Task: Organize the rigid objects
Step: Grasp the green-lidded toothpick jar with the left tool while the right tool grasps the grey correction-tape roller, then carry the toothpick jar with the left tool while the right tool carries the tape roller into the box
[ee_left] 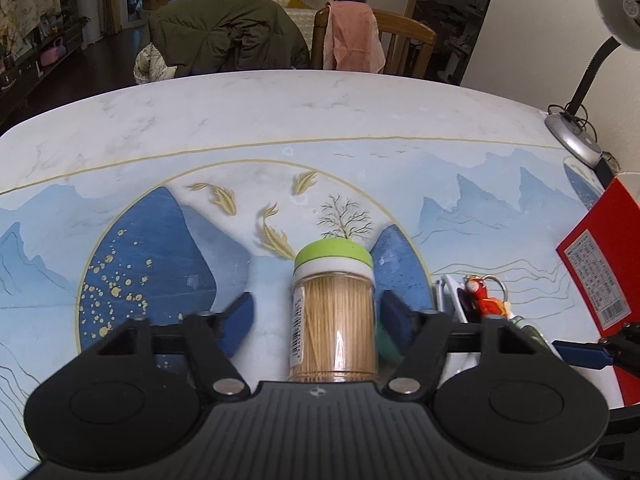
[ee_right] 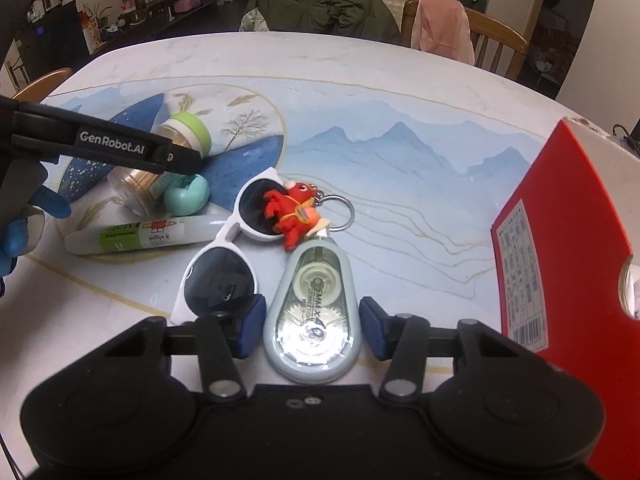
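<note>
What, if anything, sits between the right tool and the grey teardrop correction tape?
Nothing visible. The grey teardrop correction tape dispenser lies flat between the right tool's open blue pads. The white-framed sunglasses crowd the left pad from outside.

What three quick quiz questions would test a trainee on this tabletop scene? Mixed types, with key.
1. True or false: the toothpick jar lies on its side between the left gripper's pads.
2. What lies between the right gripper's pads? A) sunglasses B) correction tape C) keychain
3. Fill in: the red keychain rests on the white ____.

Key:
1. True; the pads flank it and a gap shows on each side.
2. B, the correction tape; neither pad plainly presses it.
3. sunglasses.
</note>
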`<state>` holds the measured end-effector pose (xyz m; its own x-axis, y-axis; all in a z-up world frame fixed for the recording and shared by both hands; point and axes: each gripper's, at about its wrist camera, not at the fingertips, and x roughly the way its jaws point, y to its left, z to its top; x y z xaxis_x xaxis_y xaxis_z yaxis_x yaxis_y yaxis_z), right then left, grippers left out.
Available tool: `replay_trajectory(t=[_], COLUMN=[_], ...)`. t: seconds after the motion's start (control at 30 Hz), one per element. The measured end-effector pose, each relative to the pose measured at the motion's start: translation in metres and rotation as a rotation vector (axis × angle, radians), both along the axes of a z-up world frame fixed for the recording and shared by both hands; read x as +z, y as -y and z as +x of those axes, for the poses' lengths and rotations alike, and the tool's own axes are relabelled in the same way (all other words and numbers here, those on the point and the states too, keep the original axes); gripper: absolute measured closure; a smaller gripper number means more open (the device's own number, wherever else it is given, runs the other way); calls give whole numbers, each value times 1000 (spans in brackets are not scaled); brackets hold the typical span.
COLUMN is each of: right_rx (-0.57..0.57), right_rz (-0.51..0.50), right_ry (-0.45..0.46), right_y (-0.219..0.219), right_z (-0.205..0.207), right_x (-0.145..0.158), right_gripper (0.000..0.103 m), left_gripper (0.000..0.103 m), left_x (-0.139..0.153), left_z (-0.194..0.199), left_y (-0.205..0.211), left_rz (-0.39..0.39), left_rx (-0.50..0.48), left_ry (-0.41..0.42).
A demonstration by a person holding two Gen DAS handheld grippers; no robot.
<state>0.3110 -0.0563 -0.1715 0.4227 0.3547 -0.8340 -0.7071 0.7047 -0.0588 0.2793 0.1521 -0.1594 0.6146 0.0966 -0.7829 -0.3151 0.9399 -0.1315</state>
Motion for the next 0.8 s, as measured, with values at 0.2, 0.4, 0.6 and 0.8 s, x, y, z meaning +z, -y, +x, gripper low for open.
replay_trajectory(t=[0.2,0.4,0.6,0.8], right_rx=[-8,-30,-70,-94], right_rz=[-1,8,51,96], right_ry=[1,-4,-35,-41], right_y=[1,7,20,34], right_z=[-2,-6,-12,-25], right_x=[1,6,16,34], right_gripper=[53,53,53,53], left_gripper=[61,61,61,61], left_x=[1,2,6,19], left_z=[-1,-4,-15,-31], left_y=[3,1,-1,1], left_rz=[-4,-23,-42,-55], left_rx=[-12,-3,12,22], left_ry=[4,-6,-11,-8])
